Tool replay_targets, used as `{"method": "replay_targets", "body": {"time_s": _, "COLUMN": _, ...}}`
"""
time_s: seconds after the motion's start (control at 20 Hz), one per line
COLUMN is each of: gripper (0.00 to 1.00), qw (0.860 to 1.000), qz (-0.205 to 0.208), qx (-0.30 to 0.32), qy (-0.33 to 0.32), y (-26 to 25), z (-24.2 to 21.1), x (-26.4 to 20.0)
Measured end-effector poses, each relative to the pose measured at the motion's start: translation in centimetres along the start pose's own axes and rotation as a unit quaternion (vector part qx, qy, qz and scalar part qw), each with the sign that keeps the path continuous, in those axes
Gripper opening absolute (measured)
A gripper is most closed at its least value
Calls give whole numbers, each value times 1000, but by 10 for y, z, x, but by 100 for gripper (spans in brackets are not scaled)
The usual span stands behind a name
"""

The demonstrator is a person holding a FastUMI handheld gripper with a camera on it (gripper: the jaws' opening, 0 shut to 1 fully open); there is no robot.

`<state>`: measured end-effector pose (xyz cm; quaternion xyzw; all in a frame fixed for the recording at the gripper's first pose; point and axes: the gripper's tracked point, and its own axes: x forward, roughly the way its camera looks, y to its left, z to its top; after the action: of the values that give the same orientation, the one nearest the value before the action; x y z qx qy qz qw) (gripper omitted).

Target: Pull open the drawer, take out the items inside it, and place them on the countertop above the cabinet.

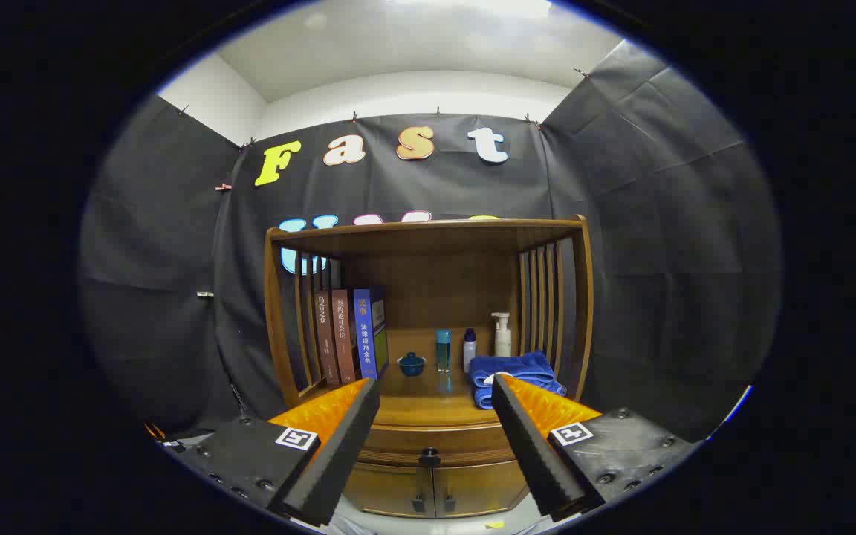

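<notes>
**Jaws wide, facing the closed drawer**

I hold my gripper [435, 394] level, jaws spread wide and empty. The drawer [435, 443] sits shut beyond them, its knob [429, 454] centred between my fingers [339, 446], under the counter [428, 409] carrying a blue towel [517, 369].

A staged recording booth, not a lived-in room: black cloth [658, 223] is clipped up as walls on three sides, with a plain white wall [413, 93] and ceiling showing above it. At its centre stands a single wooden cabinet [428, 446] with a slatted hutch [428, 230], dressed like a home shelf. Three books [346, 334] stand at the countertop's left edge; a small blue lidded bowl [411, 363], a teal bottle [443, 349], a small white bottle [469, 349] and a pump bottle [502, 334] line its back; a folded blue towel [513, 371] lies at its right edge.
</notes>
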<state>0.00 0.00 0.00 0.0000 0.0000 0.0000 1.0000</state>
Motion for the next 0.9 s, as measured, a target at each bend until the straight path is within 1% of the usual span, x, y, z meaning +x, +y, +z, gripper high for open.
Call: {"method": "replay_targets", "body": {"time_s": 0.9, "gripper": 98, "qw": 1000, "qz": -6, "qx": -9, "qy": 0, "y": -1, "z": -1, "x": -4}}
